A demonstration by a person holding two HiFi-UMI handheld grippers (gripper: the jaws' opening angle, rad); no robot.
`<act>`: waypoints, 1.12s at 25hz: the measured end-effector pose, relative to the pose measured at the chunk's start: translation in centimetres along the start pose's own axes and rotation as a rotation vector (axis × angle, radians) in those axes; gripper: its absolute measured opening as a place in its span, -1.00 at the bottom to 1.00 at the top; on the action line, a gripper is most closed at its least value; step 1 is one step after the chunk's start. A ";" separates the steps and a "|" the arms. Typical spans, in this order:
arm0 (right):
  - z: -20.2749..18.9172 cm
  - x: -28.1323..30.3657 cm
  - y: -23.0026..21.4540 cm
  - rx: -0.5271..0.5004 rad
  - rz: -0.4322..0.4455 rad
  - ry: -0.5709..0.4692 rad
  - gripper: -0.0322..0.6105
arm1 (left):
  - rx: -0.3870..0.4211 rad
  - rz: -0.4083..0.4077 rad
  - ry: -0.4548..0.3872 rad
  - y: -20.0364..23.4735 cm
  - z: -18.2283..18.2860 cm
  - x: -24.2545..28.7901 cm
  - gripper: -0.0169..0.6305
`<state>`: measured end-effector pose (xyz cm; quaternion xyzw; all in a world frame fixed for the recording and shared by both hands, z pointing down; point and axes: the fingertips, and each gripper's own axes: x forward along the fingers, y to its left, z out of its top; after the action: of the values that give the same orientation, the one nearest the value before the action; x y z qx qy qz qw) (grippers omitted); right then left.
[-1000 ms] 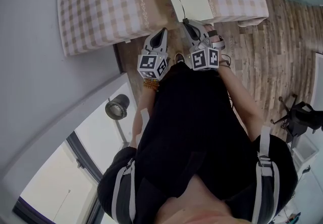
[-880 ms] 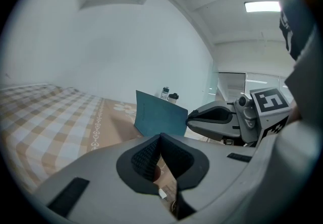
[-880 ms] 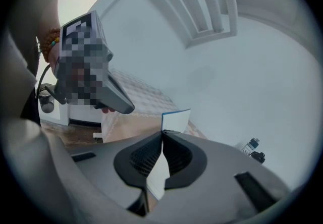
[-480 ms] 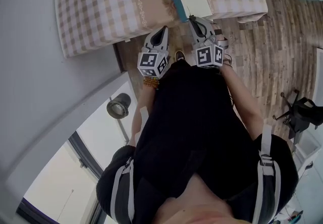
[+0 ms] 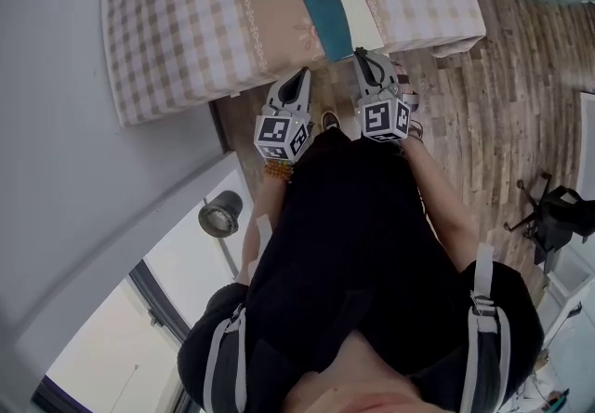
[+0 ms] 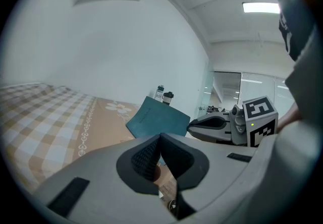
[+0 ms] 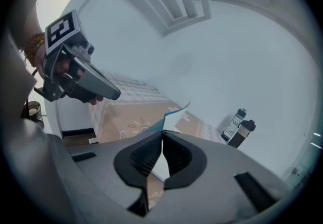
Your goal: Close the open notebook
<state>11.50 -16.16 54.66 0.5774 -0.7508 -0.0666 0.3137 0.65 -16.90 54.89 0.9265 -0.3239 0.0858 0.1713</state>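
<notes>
notebook cover held half-raised at the counter's near edge

head view: the notebook (image 5: 359,4) is seen on the checked counter (image 5: 177,20), its teal cover (image 5: 325,16) tilted up by the right gripper (image 5: 362,56). left gripper view: the fingers of the left gripper (image 6: 160,138) are pressed together on nothing, kept aside. right gripper view: the cover's edge is pinched between the fingers, likely for folding onto the pages.

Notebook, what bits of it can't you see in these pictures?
- Head view: the notebook's teal cover, tilted up, hides part of the pages; any writing is too small.
- Left gripper view: the cover hides all the pages.
- Right gripper view: the right gripper's own body hides the notebook's lower part.
</notes>
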 end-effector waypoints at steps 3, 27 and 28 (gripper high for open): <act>-0.9 0.0 -0.4 0.018 -0.005 0.021 -0.88 | 0.003 -0.006 -0.003 -0.3 0.3 0.4 -0.93; -8.4 1.7 -1.3 0.232 0.003 0.157 -0.89 | 0.009 -0.054 0.032 -1.7 -0.2 2.8 -0.93; -8.4 1.5 -1.5 0.230 0.003 0.159 -0.89 | 0.010 -0.053 0.033 -1.9 0.0 2.8 -0.93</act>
<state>17.19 -15.84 61.25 0.6119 -0.7273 0.0664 0.3038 4.04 -17.10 55.16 0.9341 -0.2959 0.0981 0.1740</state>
